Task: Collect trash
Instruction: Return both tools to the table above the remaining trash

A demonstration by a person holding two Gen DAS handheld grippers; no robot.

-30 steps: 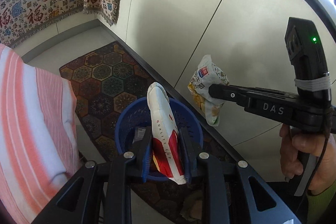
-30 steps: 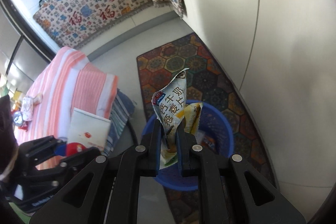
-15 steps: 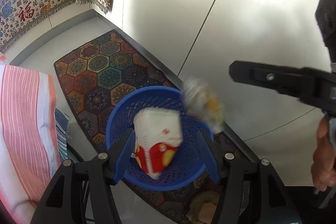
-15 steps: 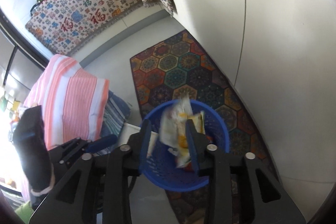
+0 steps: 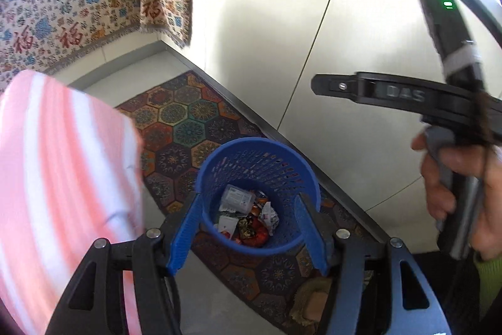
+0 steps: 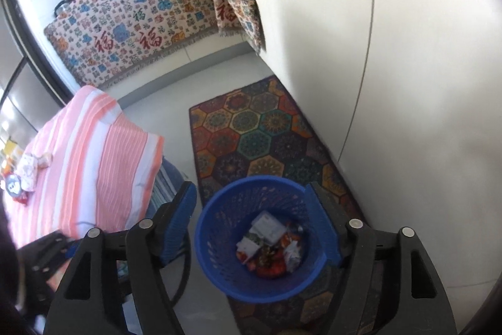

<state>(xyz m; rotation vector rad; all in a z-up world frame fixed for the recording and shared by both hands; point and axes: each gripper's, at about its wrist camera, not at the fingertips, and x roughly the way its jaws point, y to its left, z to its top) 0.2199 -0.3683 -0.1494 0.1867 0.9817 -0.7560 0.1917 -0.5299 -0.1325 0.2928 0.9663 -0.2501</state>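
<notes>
A blue mesh basket (image 5: 257, 143) stands on the floor rug with several crumpled wrappers (image 5: 248, 218) lying in its bottom. My left gripper (image 5: 248, 198) hangs above it, open, with nothing between its blue pads. In the right wrist view the same basket (image 6: 200, 228) and its wrappers (image 6: 269, 244) sit below my right gripper (image 6: 249, 187), whose jaws are opening and hold nothing. From the left wrist view, the right gripper (image 5: 320, 83) shows side-on at the right, with a hand (image 5: 445, 175) on its handle.
A hexagon-patterned rug (image 6: 251, 127) runs along the white wall panels (image 6: 392, 83). A pink-striped cloth (image 6: 94, 146) covers a surface to the left, with small items (image 6: 28, 168) on it. A patterned throw (image 6: 141, 21) hangs at the back.
Both grippers have let go: the red-and-white wrapper left the left jaws and the yellow packet the right jaws. Both dropped into the basket, and both pairs of jaws stand wider.
</notes>
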